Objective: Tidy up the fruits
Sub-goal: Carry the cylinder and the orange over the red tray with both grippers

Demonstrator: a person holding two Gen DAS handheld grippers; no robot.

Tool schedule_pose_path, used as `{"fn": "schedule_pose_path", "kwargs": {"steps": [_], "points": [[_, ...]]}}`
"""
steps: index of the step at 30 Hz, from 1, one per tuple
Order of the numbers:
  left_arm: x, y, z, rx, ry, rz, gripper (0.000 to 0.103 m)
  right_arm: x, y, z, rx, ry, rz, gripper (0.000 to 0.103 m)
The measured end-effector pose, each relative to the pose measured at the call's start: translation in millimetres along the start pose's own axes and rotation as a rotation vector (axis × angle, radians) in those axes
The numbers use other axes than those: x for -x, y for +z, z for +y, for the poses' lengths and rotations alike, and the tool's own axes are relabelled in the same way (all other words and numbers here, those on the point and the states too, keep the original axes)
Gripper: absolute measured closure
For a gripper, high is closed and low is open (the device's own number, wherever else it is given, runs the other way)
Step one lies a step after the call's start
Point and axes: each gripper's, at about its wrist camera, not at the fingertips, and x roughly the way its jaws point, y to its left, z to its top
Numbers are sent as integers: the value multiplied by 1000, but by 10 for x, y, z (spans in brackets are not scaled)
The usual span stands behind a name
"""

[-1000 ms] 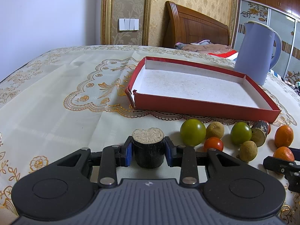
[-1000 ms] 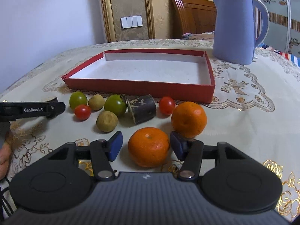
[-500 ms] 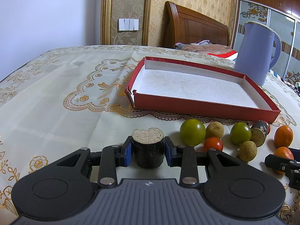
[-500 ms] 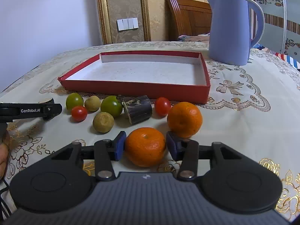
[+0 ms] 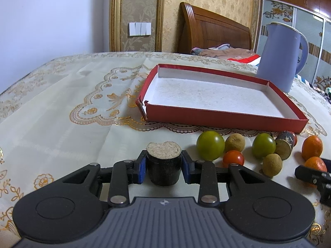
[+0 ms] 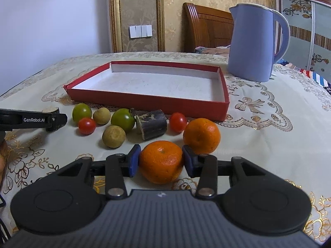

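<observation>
Right wrist view: right gripper [image 6: 161, 162] clamping the orange [image 6: 161, 161], left gripper [image 5: 163, 164] gripping an upright sugarcane piece [image 5: 163, 163]; red tray [image 6: 144, 102] lying straight ahead, nearer the right one

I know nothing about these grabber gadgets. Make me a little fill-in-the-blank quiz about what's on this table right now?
1. The right gripper is closed on an ____.
2. The left gripper holds a dark sugarcane piece standing ____.
3. The red tray holds ____ fruit so far.
4. The tall jug behind the tray is coloured ____.

Missing words: orange; upright; no; blue
</observation>
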Motion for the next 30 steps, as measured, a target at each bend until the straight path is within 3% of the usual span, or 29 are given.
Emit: {"fn": "schedule_pose_path", "kwargs": {"steps": [8,14,21,30], "points": [[124,21,-121,-45,9,-35,71,79,143,-69,-8,1,-43,62],[179,292,-250,-64,-31,-57,71,35,390,-62,23,-36,-111,62],[-174,577,-454,-81,-16,-54,71,-297,623,-140,8,-86,-110,62],[-653,797,-557,-87,11,-20,71,-917,873,-265,-25,-114,-23,62]]}}
